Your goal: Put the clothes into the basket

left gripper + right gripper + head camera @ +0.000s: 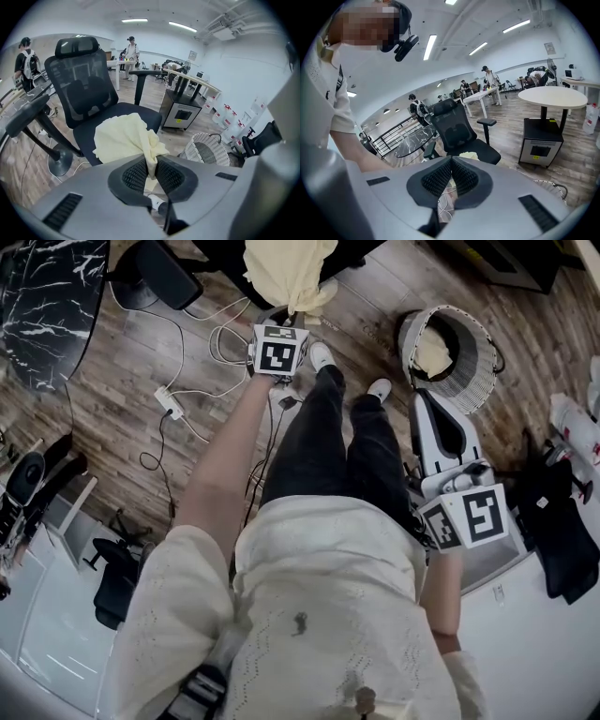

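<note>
Pale yellow cloth (124,138) hangs bunched from the left gripper (151,164), whose jaws are clamped on a narrow fold of it. Black office chair (79,93) stands behind it. White wicker basket (450,357) sits on the floor to the right, well apart, with another pale garment (431,352) inside. Right gripper (449,176): jaws together, empty.

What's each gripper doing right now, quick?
Left gripper: closed on the pale yellow cloth.
Right gripper: closed, holding nothing.
</note>
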Tool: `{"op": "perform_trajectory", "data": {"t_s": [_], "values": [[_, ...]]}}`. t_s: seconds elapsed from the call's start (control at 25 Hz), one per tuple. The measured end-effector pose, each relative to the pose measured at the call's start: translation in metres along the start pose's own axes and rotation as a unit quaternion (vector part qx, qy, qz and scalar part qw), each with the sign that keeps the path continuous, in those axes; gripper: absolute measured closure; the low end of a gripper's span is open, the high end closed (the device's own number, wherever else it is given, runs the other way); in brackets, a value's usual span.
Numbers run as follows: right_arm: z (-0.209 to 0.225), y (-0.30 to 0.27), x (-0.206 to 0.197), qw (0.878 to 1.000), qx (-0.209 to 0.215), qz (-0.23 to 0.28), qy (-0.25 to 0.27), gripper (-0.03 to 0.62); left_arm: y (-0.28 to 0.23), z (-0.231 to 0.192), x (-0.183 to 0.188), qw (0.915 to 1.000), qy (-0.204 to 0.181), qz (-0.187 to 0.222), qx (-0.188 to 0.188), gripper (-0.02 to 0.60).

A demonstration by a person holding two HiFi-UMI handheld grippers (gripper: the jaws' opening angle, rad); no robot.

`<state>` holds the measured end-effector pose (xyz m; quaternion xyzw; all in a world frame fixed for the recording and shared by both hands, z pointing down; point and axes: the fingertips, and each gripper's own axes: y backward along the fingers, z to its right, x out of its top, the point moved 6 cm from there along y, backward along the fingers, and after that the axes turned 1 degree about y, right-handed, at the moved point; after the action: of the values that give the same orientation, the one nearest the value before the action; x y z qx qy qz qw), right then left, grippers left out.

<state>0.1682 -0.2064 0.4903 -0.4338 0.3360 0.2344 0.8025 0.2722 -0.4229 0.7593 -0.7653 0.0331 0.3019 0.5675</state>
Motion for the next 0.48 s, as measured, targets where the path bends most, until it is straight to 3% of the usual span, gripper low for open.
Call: {"op": "perform_trajectory", "data": {"t_s": [0.48], "values": [[-0.003, 0.037, -0.019, 1.000, 0.016, 0.000, 0.008, 0.585, 0.045, 0.037, -0.015, 0.9988, 0.026, 0.040, 0.003, 0.535]]}}
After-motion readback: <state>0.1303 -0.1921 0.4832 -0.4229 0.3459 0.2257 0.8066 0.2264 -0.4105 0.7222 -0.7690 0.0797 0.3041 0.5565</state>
